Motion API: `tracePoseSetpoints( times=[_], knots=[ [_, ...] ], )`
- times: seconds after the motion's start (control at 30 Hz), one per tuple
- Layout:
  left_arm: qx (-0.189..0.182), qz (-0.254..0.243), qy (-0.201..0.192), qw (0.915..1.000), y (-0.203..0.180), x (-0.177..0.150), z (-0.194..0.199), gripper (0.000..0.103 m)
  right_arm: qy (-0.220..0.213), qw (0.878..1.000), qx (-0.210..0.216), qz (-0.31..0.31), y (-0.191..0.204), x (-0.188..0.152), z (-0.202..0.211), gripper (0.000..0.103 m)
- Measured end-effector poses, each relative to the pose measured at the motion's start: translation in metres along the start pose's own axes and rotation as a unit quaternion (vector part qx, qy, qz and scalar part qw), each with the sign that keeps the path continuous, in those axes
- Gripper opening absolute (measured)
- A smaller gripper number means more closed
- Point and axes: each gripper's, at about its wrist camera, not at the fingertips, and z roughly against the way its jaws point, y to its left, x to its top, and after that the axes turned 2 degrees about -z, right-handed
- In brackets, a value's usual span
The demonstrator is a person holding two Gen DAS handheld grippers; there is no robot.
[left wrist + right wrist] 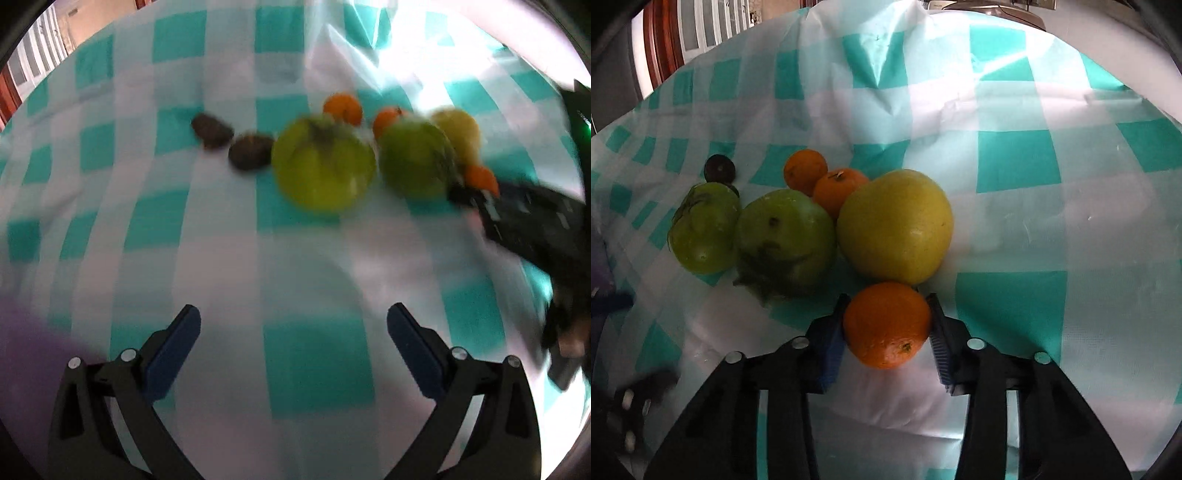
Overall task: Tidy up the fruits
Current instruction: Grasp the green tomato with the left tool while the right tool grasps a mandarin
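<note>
Orange fruit [887, 325] between right gripper [888, 328] pads

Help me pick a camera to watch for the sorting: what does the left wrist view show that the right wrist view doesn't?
Only the left wrist view shows the left gripper, open over bare checked cloth, and two dark brown fruits side by side. Only the right wrist view shows the right gripper shut on an orange, fingers pressing its sides. Both show two green fruits, the yellow fruit and small oranges behind them.
</note>
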Motion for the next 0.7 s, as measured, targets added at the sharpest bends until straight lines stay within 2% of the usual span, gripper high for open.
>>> tracePoseSetpoints(
  times=[0.17, 0.3, 0.4, 0.43, 0.47, 0.5, 0.53, 0.57, 0.7],
  knots=[
    [0.004, -0.001, -0.033, 0.9995, 0.001, 0.04, -0.021, 0.101, -0.004, 1.0, 0.012, -0.009, -0.01, -0.012, 0.007, 0.04],
    [0.014, -0.019, -0.039, 0.999, -0.004, 0.061, -0.039, 0.101, -0.003, 1.0, 0.013, -0.009, -0.011, -0.016, 0.007, 0.04],
    [-0.007, -0.002, -0.042, 0.9991, 0.004, 0.067, -0.048, 0.099, -0.001, 1.0, 0.014, -0.01, -0.01, -0.015, 0.005, 0.041],
    [-0.008, -0.007, -0.046, 0.9989, 0.004, 0.067, -0.048, 0.094, -0.001, 1.0, 0.013, -0.009, -0.005, -0.013, 0.001, 0.041],
    [-0.017, -0.017, -0.054, 0.9983, 0.002, 0.067, -0.046, 0.084, -0.001, 1.0, 0.012, -0.007, -0.005, -0.013, 0.001, 0.041],
    [-0.023, -0.029, -0.058, 0.9976, -0.001, 0.066, -0.043, 0.078, -0.001, 1.0, 0.012, -0.007, -0.004, -0.013, 0.0, 0.041],
    [-0.037, -0.043, -0.065, 0.9963, -0.004, 0.065, -0.041, 0.065, -0.001, 1.0, 0.012, -0.007, -0.004, -0.013, 0.001, 0.041],
    [-0.033, -0.053, -0.065, 0.9959, -0.009, 0.065, -0.041, 0.065, -0.001, 1.0, 0.011, -0.007, -0.004, -0.013, 0.001, 0.041],
    [-0.044, -0.044, -0.062, 0.9961, -0.004, 0.064, -0.041, 0.065, -0.001, 1.0, 0.01, -0.006, -0.003, -0.013, 0.0, 0.041]
  ],
)
